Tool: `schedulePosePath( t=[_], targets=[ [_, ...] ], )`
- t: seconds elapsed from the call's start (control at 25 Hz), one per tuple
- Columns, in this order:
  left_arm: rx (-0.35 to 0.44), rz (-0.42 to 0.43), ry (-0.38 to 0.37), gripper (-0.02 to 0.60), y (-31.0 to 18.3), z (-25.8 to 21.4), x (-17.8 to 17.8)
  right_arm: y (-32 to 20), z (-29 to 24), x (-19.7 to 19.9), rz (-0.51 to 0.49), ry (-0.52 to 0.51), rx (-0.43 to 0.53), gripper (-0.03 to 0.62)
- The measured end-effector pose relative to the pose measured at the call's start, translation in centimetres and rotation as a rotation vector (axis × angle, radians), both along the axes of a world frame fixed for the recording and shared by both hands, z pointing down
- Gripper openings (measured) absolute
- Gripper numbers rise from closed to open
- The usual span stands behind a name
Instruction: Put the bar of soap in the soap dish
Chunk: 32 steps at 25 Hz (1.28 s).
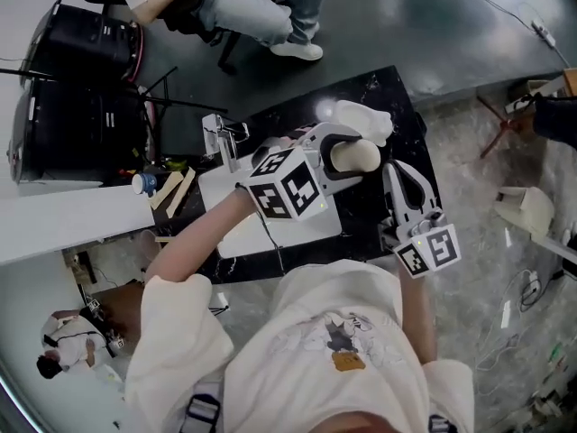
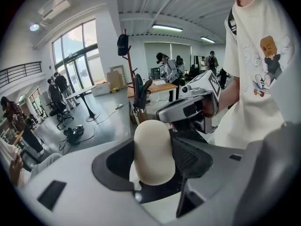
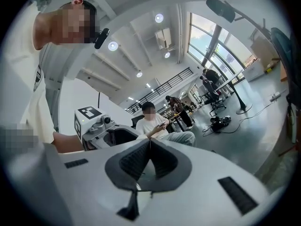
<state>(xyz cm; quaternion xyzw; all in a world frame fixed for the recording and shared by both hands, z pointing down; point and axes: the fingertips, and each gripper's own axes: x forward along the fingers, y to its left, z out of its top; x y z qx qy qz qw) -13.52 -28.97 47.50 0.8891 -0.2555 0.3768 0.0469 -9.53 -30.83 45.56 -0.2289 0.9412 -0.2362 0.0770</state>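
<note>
Clamping bar of soap, left hand-held gripper

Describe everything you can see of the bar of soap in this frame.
The bar of soap is smooth, matte and cream-coloured, with a rounded end and no visible print. It is clamped between the jaws of the left tool, which press on it from both sides, and its rounded end sticks out past them. In the head view it points toward the picture's right and appears held above the black countertop. As far as shows, nothing else touches it.
</note>
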Motion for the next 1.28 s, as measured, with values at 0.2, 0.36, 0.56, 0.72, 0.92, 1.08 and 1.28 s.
schedulePosePath(
  t=[0.2, 0.36, 0.56, 0.72, 0.92, 1.08, 1.28],
  targets=[
    [0.007, 0.011, -0.063, 0.261, -1.3, 0.9, -2.4, -1.2, 1.1, -2.3, -0.006, 0.008, 0.01, 0.009],
    [-0.002, 0.043, -0.146, 0.261, -2.4, 2.8, -3.5, -2.1, 2.6, -3.1, -0.009, 0.03, -0.016, 0.009],
    [-0.036, 0.066, -0.234, 0.261, -4.5, 5.5, -4.2, -3.7, 4.9, -3.6, -0.002, 0.069, -0.039, 0.009],
    [-0.036, 0.111, -0.36, 0.261, -5.3, 7.6, -5.1, -4.1, 6.3, -4.1, 0.0, 0.094, -0.049, 0.009],
    [-0.065, 0.18, -0.515, 0.261, -6.4, 10.1, -5.9, -5.0, 7.8, -4.4, 0.004, 0.109, -0.063, 0.009],
    [-0.124, 0.235, -0.6, 0.261, -6.9, 12.1, -5.8, -5.5, 9.0, -4.4, 0.003, 0.119, -0.076, 0.009],
    [-0.166, 0.273, -0.66, 0.261, -7.7, 13.3, -5.7, -6.0, 10.1, -4.7, 0.007, 0.144, -0.079, 0.009]
  ],
)
